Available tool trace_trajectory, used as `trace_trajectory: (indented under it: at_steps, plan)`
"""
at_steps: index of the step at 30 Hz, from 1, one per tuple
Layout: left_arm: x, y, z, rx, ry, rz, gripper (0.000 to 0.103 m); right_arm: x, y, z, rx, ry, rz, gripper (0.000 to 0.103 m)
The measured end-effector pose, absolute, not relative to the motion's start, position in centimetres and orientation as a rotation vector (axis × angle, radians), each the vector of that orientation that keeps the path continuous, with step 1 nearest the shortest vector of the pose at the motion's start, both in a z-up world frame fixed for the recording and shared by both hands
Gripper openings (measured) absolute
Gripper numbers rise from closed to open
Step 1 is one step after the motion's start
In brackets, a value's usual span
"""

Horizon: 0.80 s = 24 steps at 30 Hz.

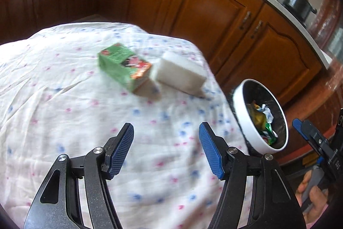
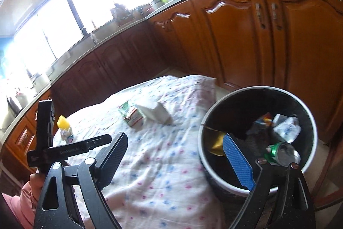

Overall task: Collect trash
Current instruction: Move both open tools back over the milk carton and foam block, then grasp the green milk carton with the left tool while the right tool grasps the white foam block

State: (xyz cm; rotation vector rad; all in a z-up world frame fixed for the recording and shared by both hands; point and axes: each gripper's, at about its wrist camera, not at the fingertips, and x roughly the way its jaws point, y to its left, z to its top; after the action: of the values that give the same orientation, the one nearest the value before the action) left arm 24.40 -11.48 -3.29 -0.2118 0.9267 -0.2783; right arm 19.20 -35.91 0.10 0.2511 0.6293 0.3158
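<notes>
A green carton [image 1: 123, 65] and a white block [image 1: 180, 73] lie side by side on the flowered cloth [image 1: 64, 100] of the table. My left gripper [image 1: 166, 132] is open and empty, held above the cloth short of them. A white-rimmed bin [image 1: 260, 115] with a black liner stands off the table's right edge and holds wrappers and crumpled paper. My right gripper [image 2: 174, 141] is open and empty, its right finger over the bin [image 2: 259, 134], where a green can [image 2: 280, 152] lies. The carton [image 2: 130, 114] and block [image 2: 154, 111] show farther back.
A small bottle with a yellow cap [image 2: 65, 129] stands at the table's left edge. Wooden kitchen cabinets [image 1: 214, 14] run behind the table and bin. Pots [image 1: 299, 3] sit on the counter above. The right gripper's body [image 1: 319, 143] shows beside the bin.
</notes>
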Motion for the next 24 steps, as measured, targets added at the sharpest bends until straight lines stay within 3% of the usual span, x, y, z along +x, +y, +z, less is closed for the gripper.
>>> trace_trajectory:
  at_steps: [21, 24]
  plan:
    - [28.2, -4.7, -4.9, -0.288, 0.973, -0.15, 0.065, 32.0, -24.4, -2.5, -0.163, 0.847, 0.466, 0.089]
    - [29.2, -4.3, -5.2, -0.301, 0.984, -0.15, 0.065, 33.7, -23.6, -3.6, -0.202, 0.887, 0.449, 0.083]
